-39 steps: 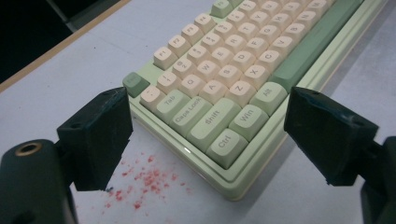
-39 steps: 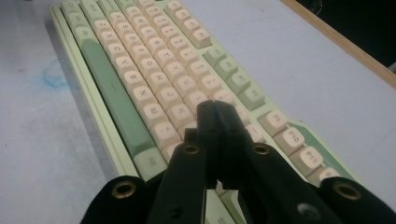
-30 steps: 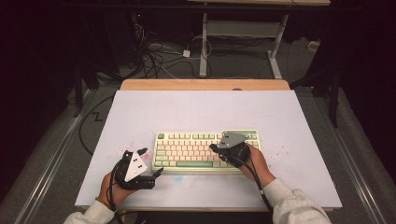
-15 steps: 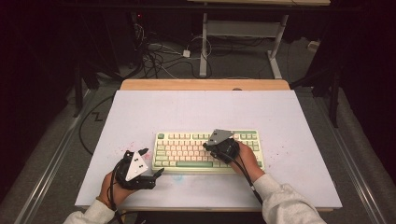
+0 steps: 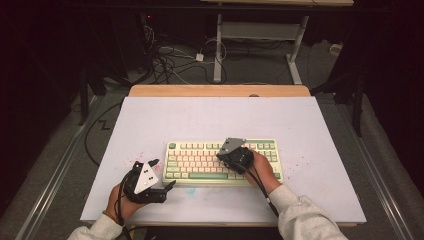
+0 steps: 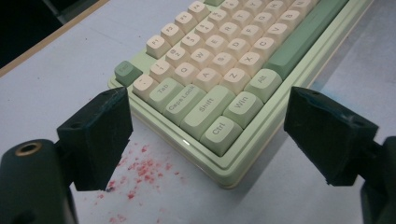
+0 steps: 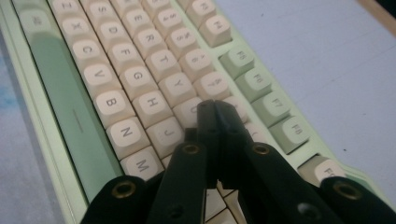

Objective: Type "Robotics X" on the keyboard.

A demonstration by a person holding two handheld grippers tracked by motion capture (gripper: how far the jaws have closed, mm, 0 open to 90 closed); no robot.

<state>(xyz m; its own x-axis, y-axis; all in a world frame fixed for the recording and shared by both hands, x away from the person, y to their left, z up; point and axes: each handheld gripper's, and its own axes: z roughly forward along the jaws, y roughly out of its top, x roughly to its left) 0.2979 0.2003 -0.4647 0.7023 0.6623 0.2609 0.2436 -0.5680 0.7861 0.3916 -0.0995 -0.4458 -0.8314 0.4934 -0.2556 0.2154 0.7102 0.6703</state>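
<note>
- I judge the step to be key pressing: my right gripper [image 5: 234, 159], jaws closed together on nothing, points its tip at the keyboard [image 5: 200, 160], lower centre of frame.
- Next I need a short, straight press down.
- My left gripper [image 5: 165, 175] waits wide open and empty, lower left, beside the keyboard's corner.

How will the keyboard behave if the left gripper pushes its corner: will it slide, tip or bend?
The keyboard would probably slide or swivel, not tip: it lies low and flat on the smooth table. It looks like a rigid case, so bending is unlikely. The shut right gripper sits over its keys and may pin it if pressing, while the left gripper is open at the corner.
</note>
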